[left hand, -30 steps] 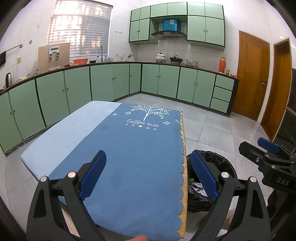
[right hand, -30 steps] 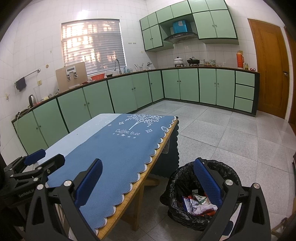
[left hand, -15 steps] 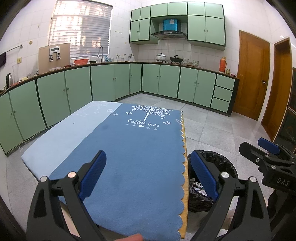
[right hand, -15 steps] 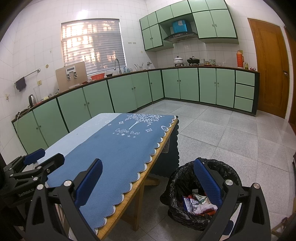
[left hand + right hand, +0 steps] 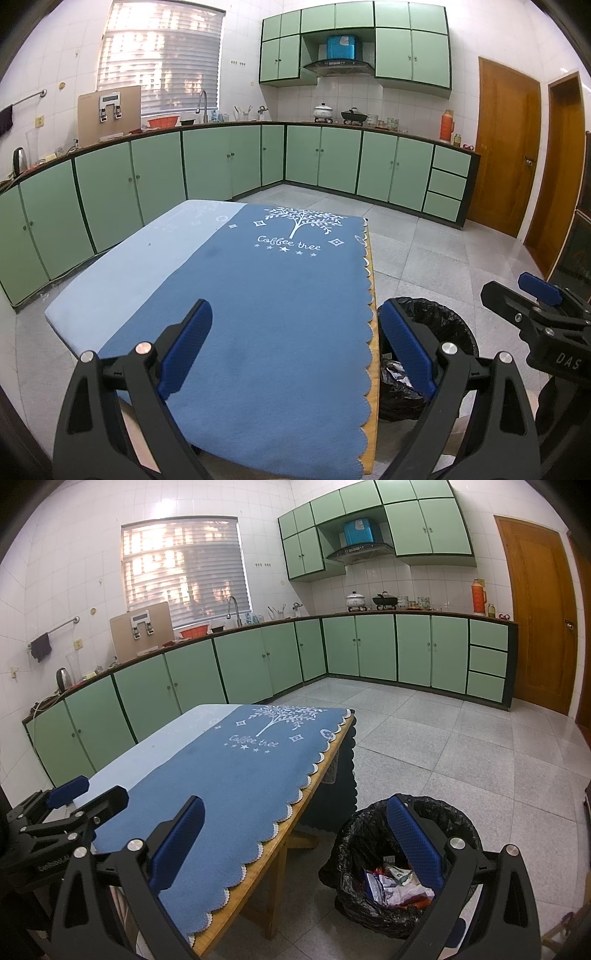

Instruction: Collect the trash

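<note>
A bin lined with a black bag (image 5: pixel 373 827) stands on the floor right of the table; crumpled wrappers and paper (image 5: pixel 391 886) lie inside. It also shows in the left wrist view (image 5: pixel 436 317). My left gripper (image 5: pixel 295 347) is open and empty, above the near end of the blue tablecloth (image 5: pixel 266 295). My right gripper (image 5: pixel 295 842) is open and empty, over the table's right edge and the bin. Each gripper shows in the other's view: the right (image 5: pixel 532 299), the left (image 5: pixel 74 801). No trash shows on the cloth.
The wooden table (image 5: pixel 295 812) carries a blue cloth printed "Coffee tree". Green cabinets (image 5: pixel 229 158) run along the far walls under a counter with pots and a sink. Wooden doors (image 5: pixel 506 147) stand at the right. The floor (image 5: pixel 443 746) is grey tile.
</note>
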A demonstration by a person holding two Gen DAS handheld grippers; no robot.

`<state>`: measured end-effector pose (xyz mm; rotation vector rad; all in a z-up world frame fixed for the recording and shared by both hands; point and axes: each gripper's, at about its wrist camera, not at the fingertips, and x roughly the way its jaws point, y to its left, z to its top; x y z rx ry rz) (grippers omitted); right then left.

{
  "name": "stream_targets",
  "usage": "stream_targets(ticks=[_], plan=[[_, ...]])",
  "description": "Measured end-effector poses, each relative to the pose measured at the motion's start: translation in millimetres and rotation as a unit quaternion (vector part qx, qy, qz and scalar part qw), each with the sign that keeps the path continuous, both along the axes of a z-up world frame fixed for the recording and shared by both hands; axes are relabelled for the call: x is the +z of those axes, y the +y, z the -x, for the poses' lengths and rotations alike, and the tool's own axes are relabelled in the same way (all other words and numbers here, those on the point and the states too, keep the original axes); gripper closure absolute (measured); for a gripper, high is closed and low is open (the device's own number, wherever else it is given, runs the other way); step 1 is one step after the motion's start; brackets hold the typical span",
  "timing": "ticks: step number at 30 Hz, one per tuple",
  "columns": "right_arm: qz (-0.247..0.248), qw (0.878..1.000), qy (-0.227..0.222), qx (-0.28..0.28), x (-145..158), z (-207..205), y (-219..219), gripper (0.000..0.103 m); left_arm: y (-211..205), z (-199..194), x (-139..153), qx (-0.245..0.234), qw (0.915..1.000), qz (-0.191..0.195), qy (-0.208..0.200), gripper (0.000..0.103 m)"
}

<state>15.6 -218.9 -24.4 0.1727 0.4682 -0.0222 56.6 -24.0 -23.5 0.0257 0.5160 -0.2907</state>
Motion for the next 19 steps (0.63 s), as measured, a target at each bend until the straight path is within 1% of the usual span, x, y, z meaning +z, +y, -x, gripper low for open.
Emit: stream_targets(ticks=[19], plan=[[-0.001,1.000,0.000,-0.003,-4.9,-0.6,-0.4,0.006,-5.5,1.3,3.7,0.001,1.0000,0.001,0.003,0.013]])
